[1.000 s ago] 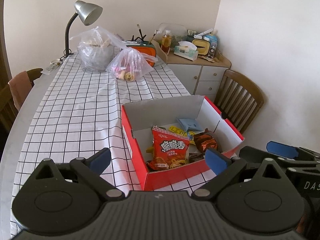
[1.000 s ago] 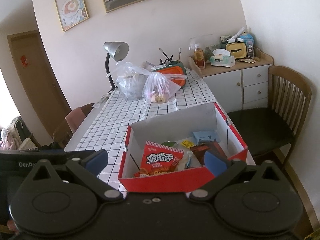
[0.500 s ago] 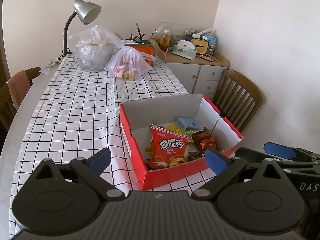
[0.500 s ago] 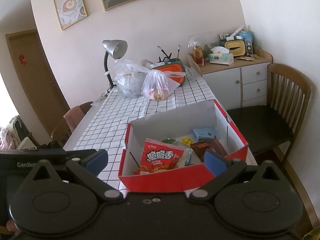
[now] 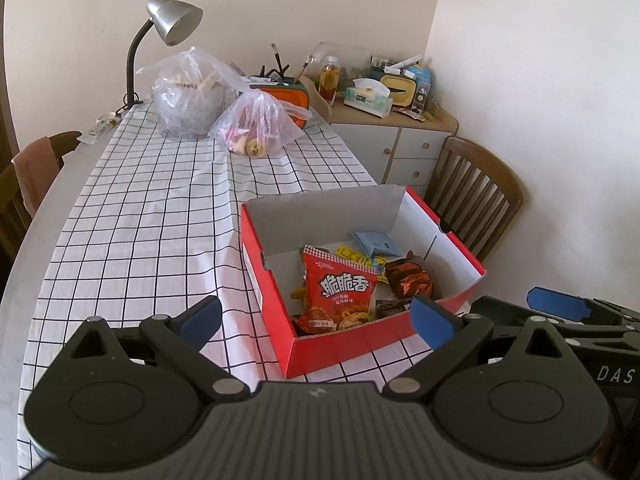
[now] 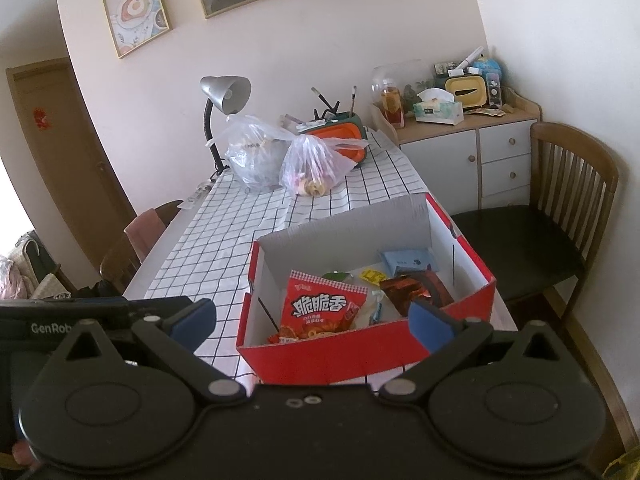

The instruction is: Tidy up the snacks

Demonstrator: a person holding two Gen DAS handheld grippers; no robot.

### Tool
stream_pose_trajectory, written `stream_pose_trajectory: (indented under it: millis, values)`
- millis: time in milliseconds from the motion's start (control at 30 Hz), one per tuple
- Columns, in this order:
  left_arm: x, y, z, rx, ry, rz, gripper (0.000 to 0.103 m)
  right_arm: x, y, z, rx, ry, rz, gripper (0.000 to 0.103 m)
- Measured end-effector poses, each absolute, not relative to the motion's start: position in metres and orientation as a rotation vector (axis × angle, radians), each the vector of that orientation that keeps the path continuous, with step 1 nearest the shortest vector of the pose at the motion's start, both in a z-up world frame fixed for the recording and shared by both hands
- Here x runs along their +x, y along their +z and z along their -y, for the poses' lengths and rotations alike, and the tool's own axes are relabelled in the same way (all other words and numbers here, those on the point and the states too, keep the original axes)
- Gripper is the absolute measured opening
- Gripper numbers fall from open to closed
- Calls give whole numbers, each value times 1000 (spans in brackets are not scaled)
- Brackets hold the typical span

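Note:
A red cardboard box (image 5: 344,350) (image 6: 320,354) with a white inside sits on the checked tablecloth near the table's front right. Inside lie a red snack bag (image 5: 340,292) (image 6: 320,308), a brown shiny wrapper (image 5: 410,280) (image 6: 412,292), a light blue packet (image 5: 374,242) (image 6: 408,262) and small yellow packets (image 5: 352,255). My left gripper (image 5: 316,318) is open and empty, held back from the box's near left corner. My right gripper (image 6: 312,320) is open and empty in front of the box's near wall. Its blue fingertip (image 5: 556,307) also shows in the left wrist view.
Two clear plastic bags (image 5: 188,92) (image 5: 258,126) of goods, a desk lamp (image 5: 164,28) and an orange container (image 5: 294,98) stand at the table's far end. A wooden chair (image 6: 560,208) and a cabinet (image 6: 472,152) are to the right. Another chair (image 5: 28,176) stands on the left.
Both views have drawn back and risen slightly, so the box sits a little further away. Nothing in the box has moved. Both grippers stay open.

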State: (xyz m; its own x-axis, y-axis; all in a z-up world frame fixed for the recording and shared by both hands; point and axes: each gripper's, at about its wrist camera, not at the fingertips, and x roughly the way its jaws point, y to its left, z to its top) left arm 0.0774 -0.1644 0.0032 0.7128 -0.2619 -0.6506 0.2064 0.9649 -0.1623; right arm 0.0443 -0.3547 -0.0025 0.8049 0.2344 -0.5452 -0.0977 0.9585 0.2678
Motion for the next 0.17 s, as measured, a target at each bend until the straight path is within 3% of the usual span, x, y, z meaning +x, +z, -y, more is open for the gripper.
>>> stream_pose_trajectory:
  millis: [167]
  values:
    - [77,2,163,-82,-262,-736,101,43,-3,353,233,174,-615,103]
